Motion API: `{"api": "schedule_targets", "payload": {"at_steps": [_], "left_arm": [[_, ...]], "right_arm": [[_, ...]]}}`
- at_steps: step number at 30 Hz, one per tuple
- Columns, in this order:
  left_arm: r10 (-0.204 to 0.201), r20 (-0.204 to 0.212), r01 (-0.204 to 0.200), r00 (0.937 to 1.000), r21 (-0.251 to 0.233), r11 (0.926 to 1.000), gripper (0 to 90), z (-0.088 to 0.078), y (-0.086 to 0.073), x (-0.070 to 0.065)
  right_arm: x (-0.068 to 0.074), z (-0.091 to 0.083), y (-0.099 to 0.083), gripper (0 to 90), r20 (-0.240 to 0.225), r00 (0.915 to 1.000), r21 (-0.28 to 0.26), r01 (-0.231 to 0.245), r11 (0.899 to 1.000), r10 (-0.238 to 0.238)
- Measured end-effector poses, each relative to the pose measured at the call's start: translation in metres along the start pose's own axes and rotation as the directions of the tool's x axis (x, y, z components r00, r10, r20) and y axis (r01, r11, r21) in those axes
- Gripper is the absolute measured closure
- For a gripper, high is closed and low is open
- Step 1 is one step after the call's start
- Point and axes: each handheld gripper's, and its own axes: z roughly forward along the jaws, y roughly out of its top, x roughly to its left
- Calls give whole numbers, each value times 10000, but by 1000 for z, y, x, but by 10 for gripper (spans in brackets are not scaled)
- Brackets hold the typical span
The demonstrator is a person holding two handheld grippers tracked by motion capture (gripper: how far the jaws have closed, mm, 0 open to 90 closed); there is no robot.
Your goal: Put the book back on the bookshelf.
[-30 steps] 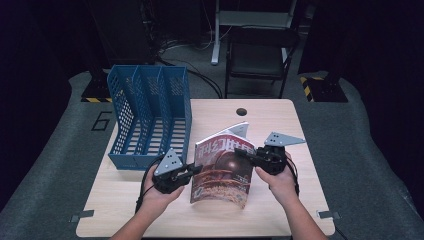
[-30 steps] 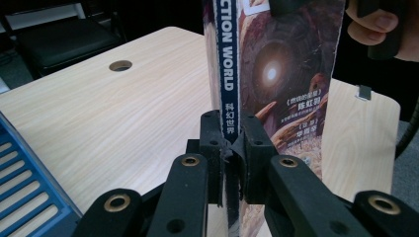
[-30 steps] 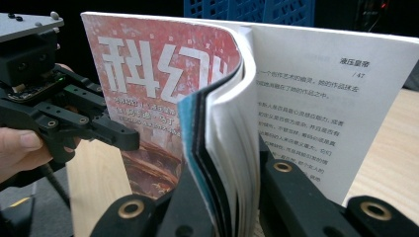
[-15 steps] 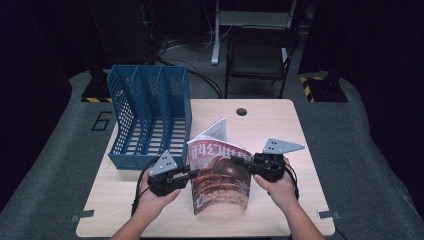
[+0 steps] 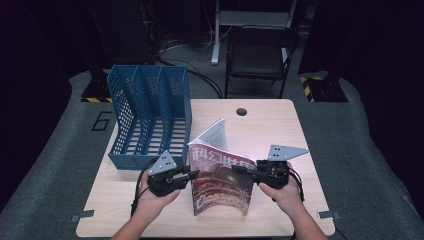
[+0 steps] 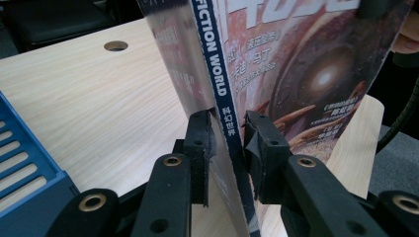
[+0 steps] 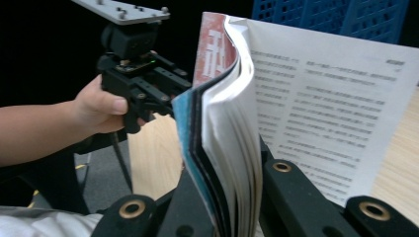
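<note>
1 magazine point(image 5: 222, 180) stands on worktop point(image 5: 280, 125), held up between 2 grippers, near front edge. Spine reads "FICTION WORLD", with Chinese writing on red cover. 1 white page sticks out behind, full of small print too tiny to read.

Left gripper point(image 5: 192, 175): jaws narrow, just been opening, spine between them, pads point(image 6: 200, 143) look barely off it.

Right gripper point(image 5: 240, 170): jaws squeezed on magazine's page edge.

1 blue file rack point(image 5: 150, 115), 3 slots, just left of magazine. 1 round hole point(image 5: 242, 111) in worktop. 1 chair point(image 5: 260, 55) behind. "6" on grey floor point(image 5: 102, 121).
</note>
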Motion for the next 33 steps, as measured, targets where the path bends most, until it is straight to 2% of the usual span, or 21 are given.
{"api": "schedule_targets", "payload": {"at_steps": [1,3,4,6,9,10,11,12,13,14,15,16,18,19,22,23,30,31,32,33], "left_arm": [[-191,147,189,9997,132,9997,694,0,2,1],[-245,209,241,9995,187,9995,672,0,4,2],[-355,227,351,9991,152,9993,627,2,10,3],[-327,236,324,9992,137,9994,589,2,14,3],[-375,354,372,9987,79,9993,543,5,32,8],[-275,392,272,9989,99,9996,527,6,36,9],[-275,392,272,9989,99,9996,513,6,36,9],[-398,524,389,9978,180,9991,501,8,44,10],[-398,524,389,9978,180,9991,500,8,44,10],[-411,647,384,9971,424,9984,501,11,50,12],[-554,758,519,9956,477,9975,501,11,52,13],[-554,758,519,9956,477,9975,511,11,52,13],[-531,823,486,9952,555,9973,612,12,55,13],[-463,843,416,9954,567,9975,675,12,58,10],[110,802,-174,9967,792,9967,788,10,62,6],[110,802,-174,9967,792,9967,808,10,62,6],[479,881,-558,9950,900,9944,831,7,64,1],[610,822,-683,9947,890,9937,831,6,65,0],[610,822,-683,9947,890,9937,832,6,65,0],[685,822,-762,9943,940,9927,832,5,66,0]], "right_arm": [[1,0,0,879,-183,9998,36,76,10000,-75],[2,1,0,879,-225,9997,40,84,10000,-83],[4,1,0,879,-353,9993,85,90,9999,-87],[4,1,0,879,-421,9991,106,108,9999,-103],[4,2,0,879,-483,9988,136,106,9999,-99],[4,1,0,879,-473,9988,133,99,9999,-93],[4,1,0,879,-473,9988,133,99,9999,-93],[4,1,0,879,-440,9990,134,31,9999,-25],[3,1,0,879,-473,9989,123,81,9999,-75],[2,0,0,879,-426,9991,110,69,9999,-64],[2,-1,0,879,-424,9991,138,55,9999,-50],[2,-1,0,879,-424,9991,138,55,9999,-50],[1,-2,0,879,-341,9994,157,-41,9999,46],[-1,-3,0,878,-119,9999,103,33,9999,-32],[-3,-5,0,877,122,9999,90,-114,9999,113],[-4,-5,-1,877,190,9997,39,-124,9999,123],[-8,-6,-1,874,623,9974,-11,-363,9993,363],[-10,-5,0,874,887,9954,-16,-357,9994,357],[-10,-5,0,874,887,9954,-16,-357,9994,357],[-13,-2,2,875,1158,9929,38,-282,9996,276]]}}
